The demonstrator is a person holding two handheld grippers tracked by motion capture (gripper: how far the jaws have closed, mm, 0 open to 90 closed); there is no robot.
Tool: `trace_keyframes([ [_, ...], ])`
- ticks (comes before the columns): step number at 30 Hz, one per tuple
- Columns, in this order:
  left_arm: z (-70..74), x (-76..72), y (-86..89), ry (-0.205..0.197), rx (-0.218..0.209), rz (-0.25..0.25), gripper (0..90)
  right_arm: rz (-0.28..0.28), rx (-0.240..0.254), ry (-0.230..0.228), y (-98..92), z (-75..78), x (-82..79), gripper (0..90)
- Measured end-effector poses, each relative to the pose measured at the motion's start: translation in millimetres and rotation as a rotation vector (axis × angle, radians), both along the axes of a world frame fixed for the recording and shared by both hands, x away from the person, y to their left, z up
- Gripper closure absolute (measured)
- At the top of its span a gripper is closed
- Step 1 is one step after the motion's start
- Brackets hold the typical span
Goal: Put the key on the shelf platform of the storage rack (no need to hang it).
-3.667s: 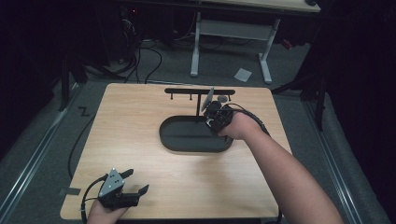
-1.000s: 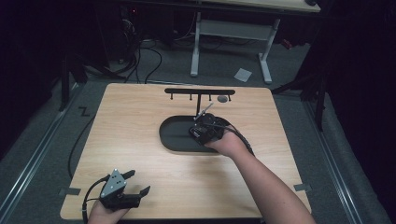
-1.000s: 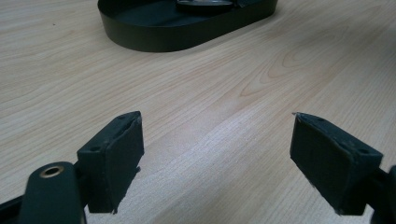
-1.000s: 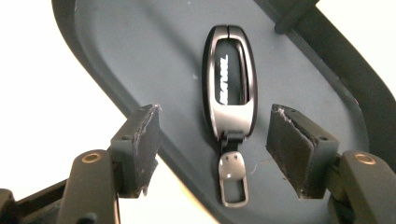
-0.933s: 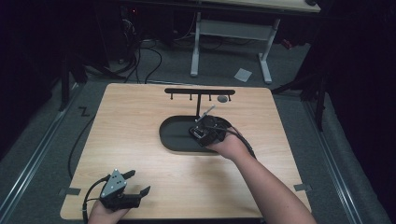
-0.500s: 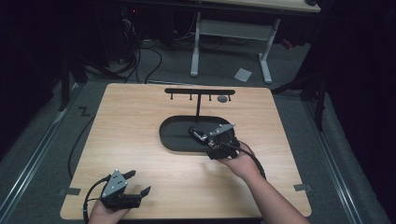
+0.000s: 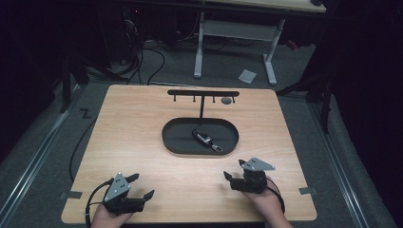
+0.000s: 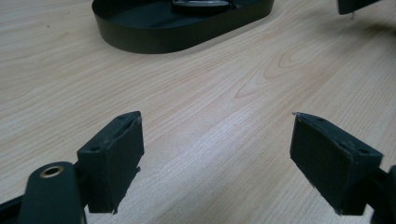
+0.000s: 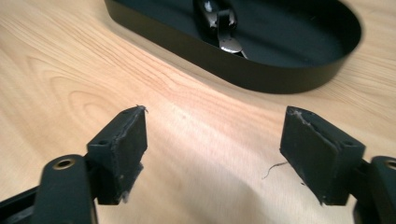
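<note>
- I see the wooden table (image 7: 142, 142) under everything, its light grain running bare between my two grippers and the tray.
- Beyond its far edge stands a white-legged desk frame (image 7: 233, 42), with dark cables (image 7: 142, 61) trailing over the grey floor and a pale scrap of paper (image 7: 247, 75) lying there.
- A black oval tray (image 7: 173, 140) sits in the middle of the table; just behind it rises a black T-shaped rack (image 7: 203, 93) with small pegs under its bar and a grey round piece (image 7: 226, 100) hanging near its right end.
- Inside the tray lies a dark, slim key-fob-like object (image 7: 203, 137) with a metal ring end, set diagonally, right of centre (I cannot tell exactly what it is).
- My left gripper (image 7: 142, 186) rests at the near left corner, jaws spread wide, gripping nothing; a hand (image 7: 110, 217) holds it from below.
- My right gripper (image 7: 235, 172) sits near the front right, well short of the tray, jaws likewise apart and empty.
- Nothing stands between either gripper and the tray.
- The right gripper view brings the tray wall (image 9: 243, 70) close and shows the object's shiny clip (image 9: 224, 28), which the high view blurs.
- The left gripper view catches the tray's rim (image 8: 177, 39) far off and a dark corner of the other gripper (image 8: 352, 4) at top right.
</note>
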State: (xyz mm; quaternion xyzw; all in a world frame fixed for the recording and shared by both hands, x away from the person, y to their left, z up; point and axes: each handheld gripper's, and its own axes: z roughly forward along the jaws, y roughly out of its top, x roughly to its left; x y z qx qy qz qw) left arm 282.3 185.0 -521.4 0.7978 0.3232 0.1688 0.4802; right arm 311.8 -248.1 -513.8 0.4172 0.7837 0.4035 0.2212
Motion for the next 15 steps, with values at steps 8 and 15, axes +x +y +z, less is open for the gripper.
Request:
trace_keyframes([
  [8,-1.5,2.8,-6.4,-0.035,0.036,-0.030,18.2,-0.050,0.069,-0.001,-13.5,-9.6,-4.3,19.4],
  [15,-2.0,3.4,-3.0,-0.032,0.032,-0.034,18.2,-0.038,0.042,-0.004,-11.9,-11.8,-2.1,19.4],
])
